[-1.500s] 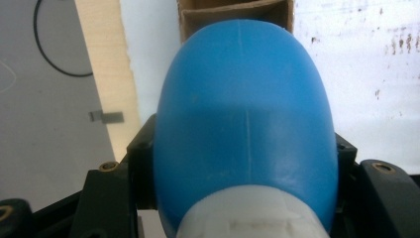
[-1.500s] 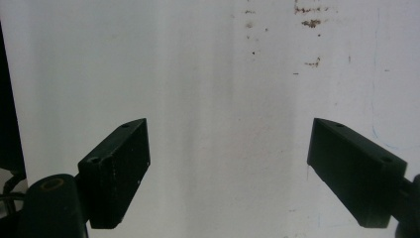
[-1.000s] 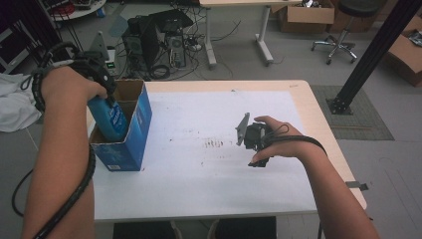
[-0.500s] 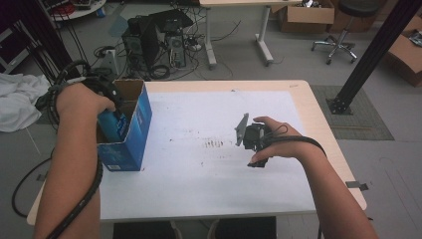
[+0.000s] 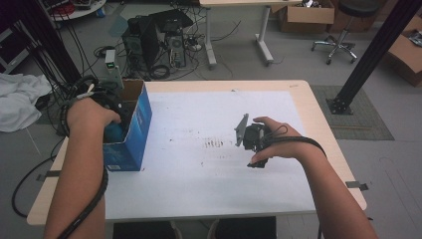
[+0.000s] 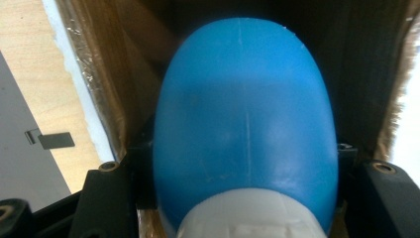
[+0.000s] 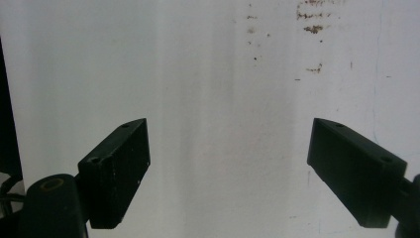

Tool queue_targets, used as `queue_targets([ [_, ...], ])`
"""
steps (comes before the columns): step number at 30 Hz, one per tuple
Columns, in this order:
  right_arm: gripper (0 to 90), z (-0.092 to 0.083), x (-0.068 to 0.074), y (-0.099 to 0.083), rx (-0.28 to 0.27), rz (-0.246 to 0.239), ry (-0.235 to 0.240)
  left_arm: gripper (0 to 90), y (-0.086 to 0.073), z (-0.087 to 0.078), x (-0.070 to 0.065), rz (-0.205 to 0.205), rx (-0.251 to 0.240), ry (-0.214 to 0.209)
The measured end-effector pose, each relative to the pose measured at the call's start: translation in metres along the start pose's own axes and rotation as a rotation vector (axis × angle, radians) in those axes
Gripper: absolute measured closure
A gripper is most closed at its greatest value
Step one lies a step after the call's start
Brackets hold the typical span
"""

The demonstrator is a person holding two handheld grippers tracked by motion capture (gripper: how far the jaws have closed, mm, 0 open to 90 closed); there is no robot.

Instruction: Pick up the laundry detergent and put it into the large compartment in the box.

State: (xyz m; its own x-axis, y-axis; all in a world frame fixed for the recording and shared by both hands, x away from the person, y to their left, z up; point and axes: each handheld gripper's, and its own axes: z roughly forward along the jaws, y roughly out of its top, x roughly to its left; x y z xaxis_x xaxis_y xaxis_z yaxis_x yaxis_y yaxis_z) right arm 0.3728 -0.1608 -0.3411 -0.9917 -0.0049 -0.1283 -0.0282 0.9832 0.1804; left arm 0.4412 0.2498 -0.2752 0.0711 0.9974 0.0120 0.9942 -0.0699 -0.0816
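Observation:
A blue bottle (image 6: 242, 99) with a white lower part sits between the two black jaws of my left gripper (image 6: 242, 163), which is shut on it. The bottle is down inside an open cardboard box (image 5: 132, 132) with blue outer walls at the table's left edge; brown inner walls surround the bottle (image 5: 115, 132) on both sides. The person's left hand covers most of that gripper (image 5: 110, 117) in the high view. My right gripper (image 5: 251, 139) hovers over the middle right of the white table (image 5: 199, 109). Its jaws stand wide apart with nothing between them (image 7: 230, 168).
Small brown specks (image 5: 214, 144) mark the white sheet near the centre. Beyond the far edge, on the floor, stand computer towers (image 5: 164, 37), cables and desk legs. A black post (image 5: 368, 55) rises at the right, and a white cloth (image 5: 20, 102) lies left.
The left hand has sunk with the blue bottle from above the box's rim down into the box. The right hand and its gripper have stayed where they were.

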Motion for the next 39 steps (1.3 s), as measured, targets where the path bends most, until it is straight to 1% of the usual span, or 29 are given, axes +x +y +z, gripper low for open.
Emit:
queue_targets([
  [1, 16.8, 0.0, 0.0, 0.0, 0.0, 0.001, 0.001, 38.6, 0.0, 0.001, 0.001, 0.01, 0.002, -0.003],
  [3, 16.8, 0.001, 0.0, 0.0, 0.002, 0.001, 0.001, 38.6, 0.001, 0.004, 0.002, 0.009, -0.001, -0.01],
  [4, 16.8, 0.001, 0.0, 0.0, 0.002, 0.0, 0.0, 38.6, 0.001, 0.005, 0.001, 0.014, -0.003, -0.009],
  [8, 16.8, 0.001, 0.0, 0.0, 0.002, 0.001, -0.001, 38.6, 0.002, 0.01, 0.0, 0.016, -0.003, 0.0],
  [11, 16.8, 0.001, 0.0, -0.001, 0.001, 0.004, -0.003, 38.6, 0.003, 0.014, 0.0, 0.017, 0.002, 0.0],
  [16, 16.8, 0.002, 0.0, -0.004, 0.0, 0.009, 0.0, 38.5, 0.002, 0.014, 0.0, 0.019, -0.007, 0.0],
  [20, 16.8, 0.002, 0.001, -0.004, -0.003, 0.009, -0.001, 38.3, 0.002, 0.015, 0.0, 0.028, -0.014, 0.0],
  [24, 16.8, 0.002, 0.001, -0.004, -0.005, 0.01, 0.002, 37.9, 0.001, 0.015, -0.003, 0.061, -0.009, 0.016],
  [26, 16.8, 0.001, 0.001, -0.004, -0.005, 0.009, 0.001, 37.8, 0.002, 0.015, -0.003, 0.057, -0.005, 0.017],
  [31, 16.8, 0.0, 0.002, -0.004, -0.003, 0.012, -0.001, 37.6, 0.001, 0.015, -0.003, 0.054, -0.012, 0.011],
  [34, 16.8, 0.0, 0.002, -0.004, -0.003, 0.014, -0.001, 37.5, 0.001, 0.015, -0.003, 0.064, -0.007, 0.016],
  [39, 16.8, 0.002, 0.002, -0.001, -0.005, 0.011, 0.002, 37.4, 0.001, 0.015, -0.004, 0.068, -0.002, 0.021],
])
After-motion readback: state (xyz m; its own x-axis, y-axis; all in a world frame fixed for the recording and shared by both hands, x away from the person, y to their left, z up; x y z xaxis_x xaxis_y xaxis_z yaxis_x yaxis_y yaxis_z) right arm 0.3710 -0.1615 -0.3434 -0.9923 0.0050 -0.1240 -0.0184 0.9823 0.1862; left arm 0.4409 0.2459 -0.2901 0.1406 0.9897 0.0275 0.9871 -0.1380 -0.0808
